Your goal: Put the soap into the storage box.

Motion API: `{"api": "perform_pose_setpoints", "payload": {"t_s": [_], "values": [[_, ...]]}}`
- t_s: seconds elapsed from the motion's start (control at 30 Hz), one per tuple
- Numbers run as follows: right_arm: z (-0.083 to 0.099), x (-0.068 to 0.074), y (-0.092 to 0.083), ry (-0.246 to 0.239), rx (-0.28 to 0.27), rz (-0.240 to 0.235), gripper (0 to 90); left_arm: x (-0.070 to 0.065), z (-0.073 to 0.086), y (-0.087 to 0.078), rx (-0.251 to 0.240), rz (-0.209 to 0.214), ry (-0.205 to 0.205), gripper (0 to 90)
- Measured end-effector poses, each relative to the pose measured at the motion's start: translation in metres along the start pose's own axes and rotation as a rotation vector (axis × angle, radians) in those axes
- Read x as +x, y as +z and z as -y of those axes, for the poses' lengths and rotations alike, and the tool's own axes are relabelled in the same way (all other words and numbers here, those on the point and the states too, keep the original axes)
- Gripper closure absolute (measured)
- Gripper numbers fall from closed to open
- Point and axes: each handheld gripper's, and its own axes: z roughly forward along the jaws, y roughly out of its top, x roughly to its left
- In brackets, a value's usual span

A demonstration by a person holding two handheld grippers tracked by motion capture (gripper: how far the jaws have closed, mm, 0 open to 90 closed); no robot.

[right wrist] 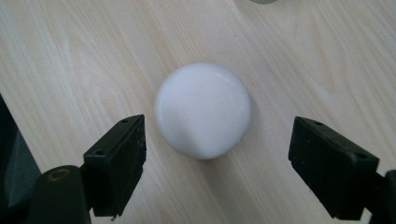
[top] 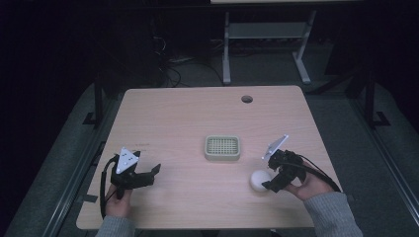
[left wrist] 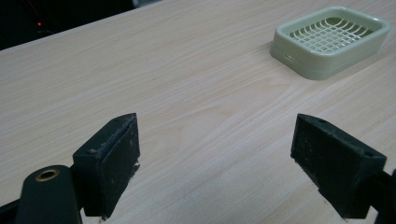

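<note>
While the pale wood-grain rectangular table (top: 188,123) carries everything in the high view, the person's two forearms in grey sleeves come in from its near edge, each hand holding a black two-jaw claw.

The left claw (top: 148,175) sits low over the table's near left part, topped by its grey three-cornered plate, with a black cable looping beside the left hand (top: 118,200). In the left gripper view the left claw (left wrist: 215,158) has its jaws spread wide with bare wood between them, gripping nothing. Ahead of this claw and off toward its right jaw stands the pale green rectangular plastic soap dish with a grid-slotted top (left wrist: 331,39), well apart from the jaws.

The right claw (top: 267,183) is held by the right hand (top: 309,186) at the table's near right part, tilted down toward the small round white soap-like puck (top: 259,180). In the right gripper view the right claw (right wrist: 217,163) also stands wide open, and the white puck (right wrist: 203,109) lies flat on the wood between the two jaws, just ahead of their tips; neither jaw is seen touching it. The green dish (top: 222,147) stands beyond the puck, near but apart from it.
</note>
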Motion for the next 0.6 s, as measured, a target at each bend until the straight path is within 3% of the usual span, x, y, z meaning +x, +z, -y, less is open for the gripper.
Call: {"api": "perform_pose_setpoints", "payload": {"t_s": [0.6], "values": [[-0.016, 0.001, 0.026, -0.024, 0.088, -0.047, 16.3, -0.001, 0.000, 0.000, 0.003, -0.001, 0.001, 15.2]]}}
